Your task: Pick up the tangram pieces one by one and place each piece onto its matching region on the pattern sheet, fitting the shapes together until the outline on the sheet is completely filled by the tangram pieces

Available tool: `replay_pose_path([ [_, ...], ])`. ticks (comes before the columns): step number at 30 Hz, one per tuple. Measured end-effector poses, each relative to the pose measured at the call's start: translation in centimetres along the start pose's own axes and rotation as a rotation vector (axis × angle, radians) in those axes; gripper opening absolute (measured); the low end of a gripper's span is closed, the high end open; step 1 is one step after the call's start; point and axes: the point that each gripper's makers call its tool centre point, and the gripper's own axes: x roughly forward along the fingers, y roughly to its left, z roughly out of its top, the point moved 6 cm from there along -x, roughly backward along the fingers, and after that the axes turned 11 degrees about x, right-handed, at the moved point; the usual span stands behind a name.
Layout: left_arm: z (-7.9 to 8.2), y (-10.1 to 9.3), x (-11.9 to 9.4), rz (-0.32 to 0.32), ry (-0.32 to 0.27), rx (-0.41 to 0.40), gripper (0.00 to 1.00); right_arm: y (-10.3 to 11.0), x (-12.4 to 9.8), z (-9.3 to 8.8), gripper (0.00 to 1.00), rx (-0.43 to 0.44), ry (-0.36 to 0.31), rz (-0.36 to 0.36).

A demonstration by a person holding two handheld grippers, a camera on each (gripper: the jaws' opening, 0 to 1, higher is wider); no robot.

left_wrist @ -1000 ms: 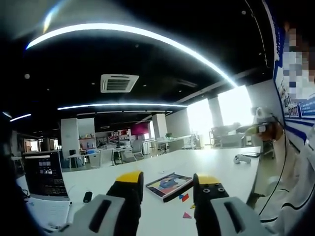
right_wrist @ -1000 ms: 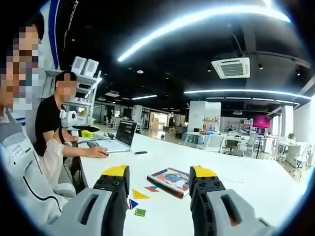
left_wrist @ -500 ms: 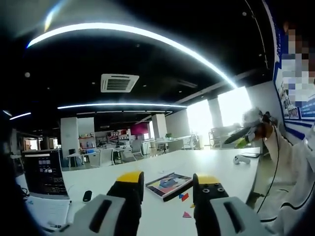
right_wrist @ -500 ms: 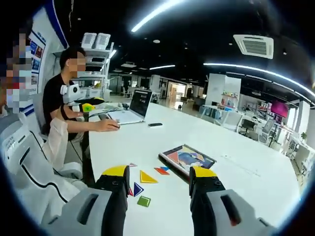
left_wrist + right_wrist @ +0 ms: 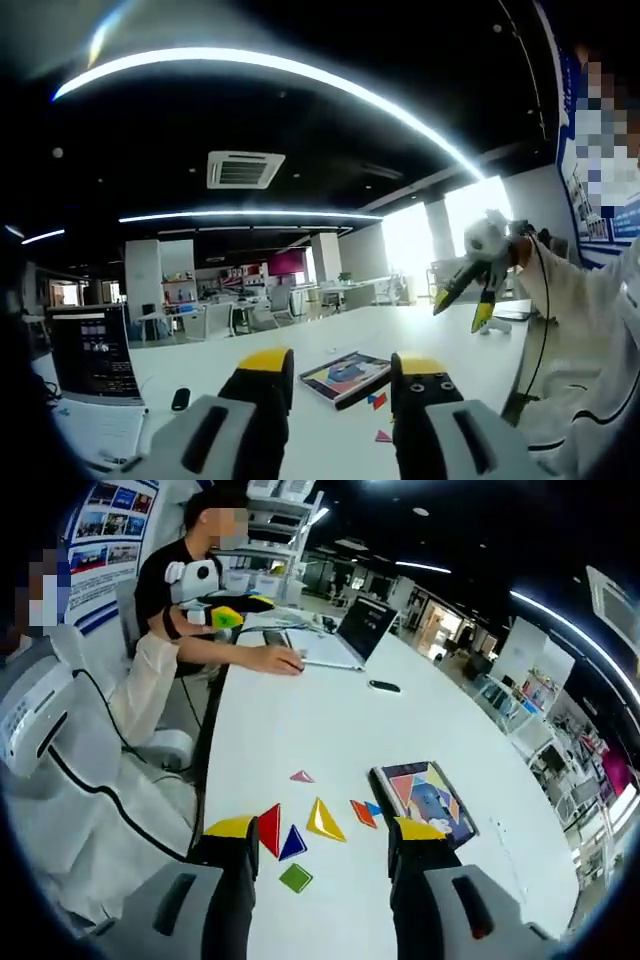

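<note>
White table (image 5: 300,720), right gripper view: red triangle (image 5: 269,830), blue triangle (image 5: 292,843), green square (image 5: 295,878), yellow triangle (image 5: 323,821), long axis up-view, all left of pattern sheet (image 5: 428,798). Right gripper (image 5: 322,840) stood wide, empty, above them. Left gripper (image 5: 342,372) likewise wide, empty.

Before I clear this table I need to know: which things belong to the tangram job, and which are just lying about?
Job:
pattern sheet
yellow triangle
red triangle
blue triangle
green square
pink triangle
orange piece

Lying about:
laptop
phone
</note>
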Motion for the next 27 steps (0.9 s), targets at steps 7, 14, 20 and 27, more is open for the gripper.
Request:
replay_pose_path([
  [7, 0.0, 0.3, -0.2, 0.003, -0.011, -0.008, 0.40, -0.6, 3.6, 0.6, 0.47, -0.088, 0.147, 0.089],
  [14, 0.0, 0.7, -0.4, 0.007, -0.021, -0.012, 0.38, -0.4, 7.3, -0.1, 0.43, -0.156, 0.313, 0.159],
  [20, 0.1, 0.7, -0.5, 0.000, -0.027, -0.013, 0.36, -0.6, 11.7, -1.4, 0.41, -0.177, 0.447, 0.220],
  [27, 0.0, 1.1, -0.9, 0.006, -0.030, -0.016, 0.34, -1.9, 14.9, -2.9, 0.37, -0.170, 0.544, 0.243],
])
